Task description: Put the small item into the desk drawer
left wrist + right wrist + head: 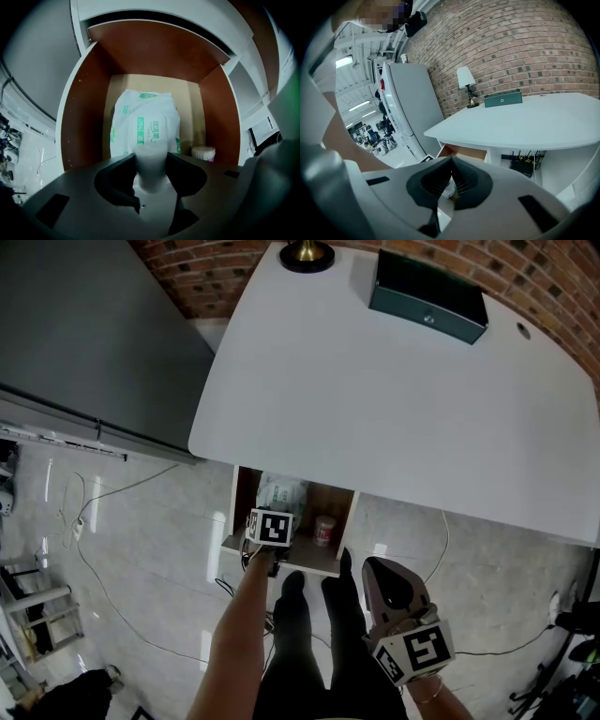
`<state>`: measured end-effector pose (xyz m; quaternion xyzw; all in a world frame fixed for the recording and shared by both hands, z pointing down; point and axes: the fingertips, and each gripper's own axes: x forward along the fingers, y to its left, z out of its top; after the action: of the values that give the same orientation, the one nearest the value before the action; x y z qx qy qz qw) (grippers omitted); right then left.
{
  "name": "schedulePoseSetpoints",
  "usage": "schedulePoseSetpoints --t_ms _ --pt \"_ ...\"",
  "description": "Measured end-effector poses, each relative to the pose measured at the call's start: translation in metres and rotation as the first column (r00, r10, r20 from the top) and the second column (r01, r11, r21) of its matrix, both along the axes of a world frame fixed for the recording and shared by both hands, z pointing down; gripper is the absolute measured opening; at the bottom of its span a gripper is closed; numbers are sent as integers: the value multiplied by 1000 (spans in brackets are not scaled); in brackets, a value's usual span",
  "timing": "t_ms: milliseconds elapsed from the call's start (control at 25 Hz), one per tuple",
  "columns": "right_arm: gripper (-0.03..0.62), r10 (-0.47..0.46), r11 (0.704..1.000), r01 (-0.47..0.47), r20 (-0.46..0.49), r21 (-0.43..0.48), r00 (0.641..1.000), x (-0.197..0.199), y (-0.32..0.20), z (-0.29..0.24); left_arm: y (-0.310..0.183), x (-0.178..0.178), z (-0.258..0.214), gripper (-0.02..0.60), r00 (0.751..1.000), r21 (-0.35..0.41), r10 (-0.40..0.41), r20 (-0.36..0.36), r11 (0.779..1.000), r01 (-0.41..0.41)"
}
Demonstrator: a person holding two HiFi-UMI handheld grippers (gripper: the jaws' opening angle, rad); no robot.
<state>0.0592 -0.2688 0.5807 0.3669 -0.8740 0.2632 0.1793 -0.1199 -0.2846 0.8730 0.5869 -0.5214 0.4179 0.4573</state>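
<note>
Two claws show, and only the left claw (151,159) is at work. It reaches into the open drawer (79,122) under the white counter (394,399). Its dark jaws stand fairly wide, and the small item (151,172) fills the gap between them, with a pad against each of its sides.

The item is pale, whitish and rounded at its near end, with smooth sides and no print that can be read. It is too close to the camera and too blurred to say more. It sits at the front of the drawer, just ahead of a white packet (145,126) with green lettering that lies on the drawer's tan floor. Whether the item touches that floor cannot be told.

A little round jar (203,152) with a pale top stands in the drawer's right back corner, beside the packet. The drawer's inner walls are reddish brown.

The right claw (451,161) is held back by the person's legs, well apart from the drawer. Its ribbed pads meet at the tips and hold nothing.

On the counter's far side a dark green box (428,298) lies near the brick wall (216,273), with a lamp base (307,253) to its left. A grey cabinet (84,343) stands left of the counter, and cables trail over the tiled floor (141,531).
</note>
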Motion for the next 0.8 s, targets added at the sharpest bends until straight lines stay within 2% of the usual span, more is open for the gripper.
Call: schedulePoseSetpoints --t_ms 240,360,520,640,800 --pt "8 -11 1000 11 4 10 1000 -9 1 -8 0 -8 -26 255 999 70 -23 -28 997 25" --pt "8 -16 1000 16 10 26 1000 -15 -3 -16 1 -16 -50 255 998 113 -45 -40 992 50" --pt "8 -16 998 15 15 53 1000 -22 -7 -30 5 -36 -86 245 998 181 -69 -6 981 69" --pt "8 -6 997 4 26 76 1000 -26 -9 -43 -1 -36 -123 224 997 278 -65 -38 958 73" --pt "8 12 995 -16 37 103 999 -28 -10 -61 -3 -41 -168 191 997 382 -68 -24 921 72"
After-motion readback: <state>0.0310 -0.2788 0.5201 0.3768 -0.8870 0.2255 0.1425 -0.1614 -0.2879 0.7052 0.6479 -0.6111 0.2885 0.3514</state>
